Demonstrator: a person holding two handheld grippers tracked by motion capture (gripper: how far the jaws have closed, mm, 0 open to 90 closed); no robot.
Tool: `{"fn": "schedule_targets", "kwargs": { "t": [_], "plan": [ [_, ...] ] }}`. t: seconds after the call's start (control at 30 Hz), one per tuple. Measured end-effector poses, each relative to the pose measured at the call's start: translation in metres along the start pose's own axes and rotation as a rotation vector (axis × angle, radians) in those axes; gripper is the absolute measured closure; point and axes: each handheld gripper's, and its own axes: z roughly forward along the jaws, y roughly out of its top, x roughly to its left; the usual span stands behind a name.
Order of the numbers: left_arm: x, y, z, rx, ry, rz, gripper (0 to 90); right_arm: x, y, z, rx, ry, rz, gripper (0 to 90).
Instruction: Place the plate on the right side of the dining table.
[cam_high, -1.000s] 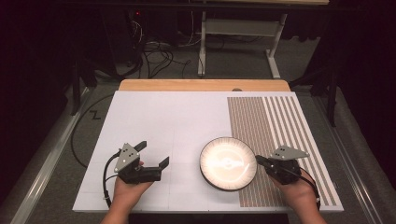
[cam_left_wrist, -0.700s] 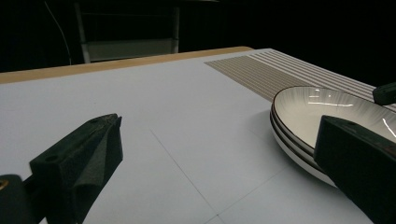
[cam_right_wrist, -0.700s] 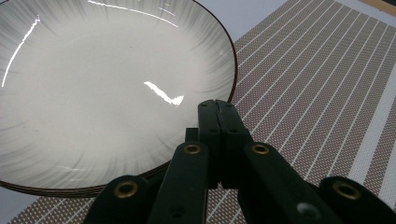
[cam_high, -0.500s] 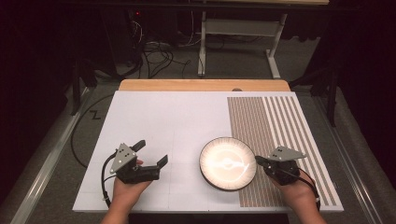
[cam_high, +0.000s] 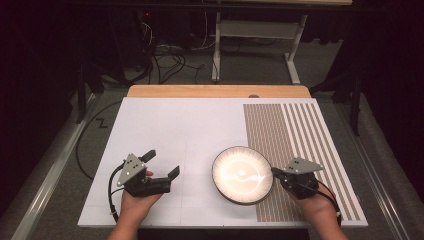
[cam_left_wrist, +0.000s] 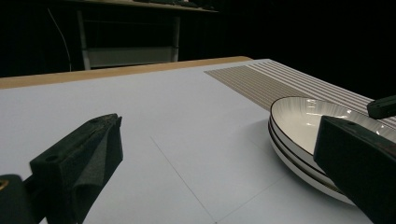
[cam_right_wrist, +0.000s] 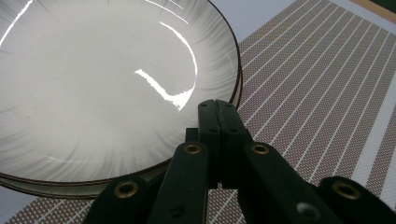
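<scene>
So the plates (cam_high: 242, 175) are a small stack of white ones with dark rims, sitting near my edge of the table (cam_high: 190, 125), half on the plain white part and half on the striped mat (cam_high: 305, 145). Nothing in the top one, just glare off the glaze.

My right gripper (cam_high: 274, 172) has its jaws pinched together right at the stack's right rim, tips over the edge of the top plate; I can't tell if they actually touch it. My left gripper (cam_high: 162, 164) is spread wide with nothing between the jaws, well left of the plates.

Compared to a second ago, nothing's really moved, plates or hands.

How many plates are stacked is hard to count from the side, two or three.
</scene>
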Motion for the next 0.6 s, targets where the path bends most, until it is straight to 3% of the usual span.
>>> {"fn": "schedule_targets", "kwargs": {
  "t": [0.6],
  "plan": [
    [0.0007, 0.0013, -0.0021, -0.008, 0.006, -0.001, 1.9, 0.0078, 0.0033, 0.0052, 0.000, 0.040, -0.016, 90.0]
  ]
}}
